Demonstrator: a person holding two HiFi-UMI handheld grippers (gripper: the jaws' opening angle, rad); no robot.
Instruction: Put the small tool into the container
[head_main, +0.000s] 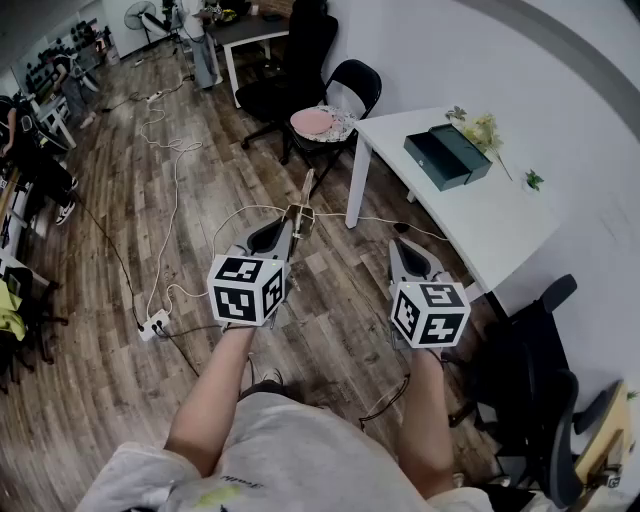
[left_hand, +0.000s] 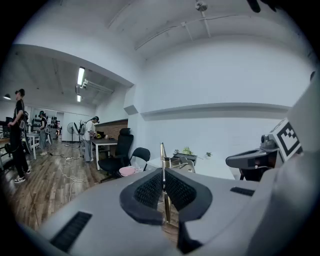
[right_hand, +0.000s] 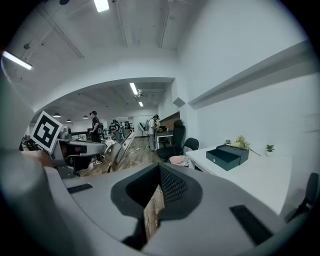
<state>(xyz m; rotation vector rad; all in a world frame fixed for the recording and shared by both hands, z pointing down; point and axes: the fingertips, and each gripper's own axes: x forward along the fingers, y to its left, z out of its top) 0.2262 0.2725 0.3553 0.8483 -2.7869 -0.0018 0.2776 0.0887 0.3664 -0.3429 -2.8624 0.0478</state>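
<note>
- Brass-toned small tool (left_hand: 162, 156) sitting pinched upright in closed left gripper (left_hand: 163, 176), well apart from container (head_main: 447, 155).
- Likely handling light, stiff, slippery; gripping mid-shank suiting best.
- Right gripper (right_hand: 159, 189) hovering, jaws together, empty.

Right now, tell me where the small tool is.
The small tool sits near the middle of the head view, clamped in the left hand-held gripper, jutting over the wood floor, left of the white table with the dark green box.
</note>
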